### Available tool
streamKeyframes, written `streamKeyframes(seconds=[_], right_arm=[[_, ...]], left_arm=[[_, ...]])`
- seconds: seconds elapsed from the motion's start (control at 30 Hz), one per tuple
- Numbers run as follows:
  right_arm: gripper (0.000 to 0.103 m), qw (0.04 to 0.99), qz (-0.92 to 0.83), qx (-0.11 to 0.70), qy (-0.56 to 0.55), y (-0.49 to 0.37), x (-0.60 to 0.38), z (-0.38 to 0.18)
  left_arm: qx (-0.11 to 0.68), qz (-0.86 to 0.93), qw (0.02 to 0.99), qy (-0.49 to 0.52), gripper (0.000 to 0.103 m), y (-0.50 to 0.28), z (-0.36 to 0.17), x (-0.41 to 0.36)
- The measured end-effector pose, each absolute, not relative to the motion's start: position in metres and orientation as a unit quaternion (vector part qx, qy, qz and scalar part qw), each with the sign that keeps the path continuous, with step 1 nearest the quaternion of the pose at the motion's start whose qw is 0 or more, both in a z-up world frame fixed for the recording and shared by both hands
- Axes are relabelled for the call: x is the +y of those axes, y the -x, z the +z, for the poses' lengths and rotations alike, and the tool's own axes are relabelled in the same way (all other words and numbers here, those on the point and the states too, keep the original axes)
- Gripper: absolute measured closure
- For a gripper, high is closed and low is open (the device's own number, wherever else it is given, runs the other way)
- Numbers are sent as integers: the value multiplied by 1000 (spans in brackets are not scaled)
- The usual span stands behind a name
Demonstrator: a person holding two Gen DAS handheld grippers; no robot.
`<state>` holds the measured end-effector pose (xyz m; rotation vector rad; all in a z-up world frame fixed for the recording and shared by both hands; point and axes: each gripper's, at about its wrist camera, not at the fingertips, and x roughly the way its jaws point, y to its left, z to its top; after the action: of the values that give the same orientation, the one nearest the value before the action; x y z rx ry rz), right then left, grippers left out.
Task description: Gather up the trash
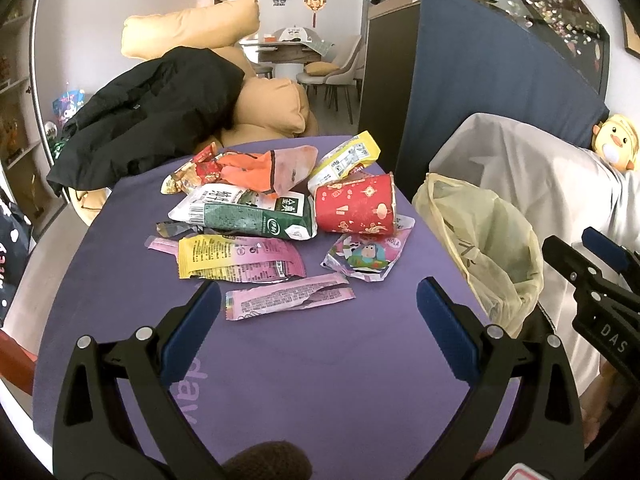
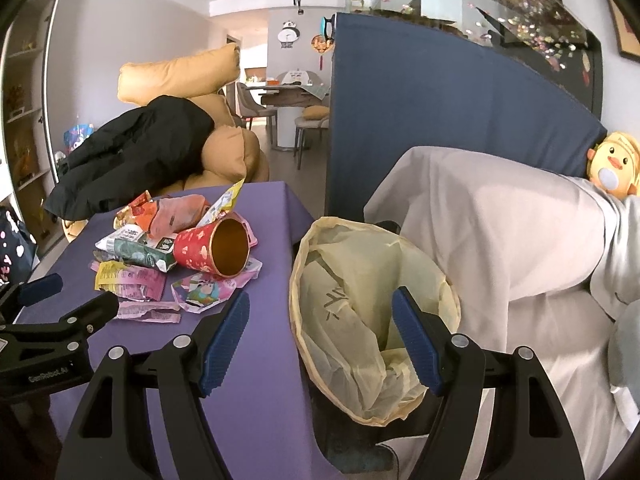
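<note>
Beyond the table's (image 1: 280,360) far edge a tan sofa (image 1: 276,108) carries a black coat (image 1: 152,120). A blue partition (image 1: 480,92) stands at the right, dining chairs (image 1: 340,72) behind it. White walls, grey floor (image 2: 312,172), shelves (image 1: 16,92) at left, daylight throughout.

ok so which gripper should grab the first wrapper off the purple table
Left. The left gripper is open and faces the pink wrapper, lying just ahead of its fingertips. The right gripper, also open, points at the yellow trash bag beside the table.
</note>
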<state>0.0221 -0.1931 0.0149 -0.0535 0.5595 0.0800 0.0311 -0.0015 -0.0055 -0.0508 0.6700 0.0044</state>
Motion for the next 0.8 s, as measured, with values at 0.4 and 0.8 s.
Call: streamKeyframes(seconds=[0.4, 0.8], right_arm=[[33, 960, 38, 275, 31, -21, -193, 15], [33, 961, 37, 274, 31, -21, -193, 16]], left_arm=[[329, 2, 944, 26, 9, -29, -5, 0], [330, 1, 943, 29, 9, -28, -6, 1]])
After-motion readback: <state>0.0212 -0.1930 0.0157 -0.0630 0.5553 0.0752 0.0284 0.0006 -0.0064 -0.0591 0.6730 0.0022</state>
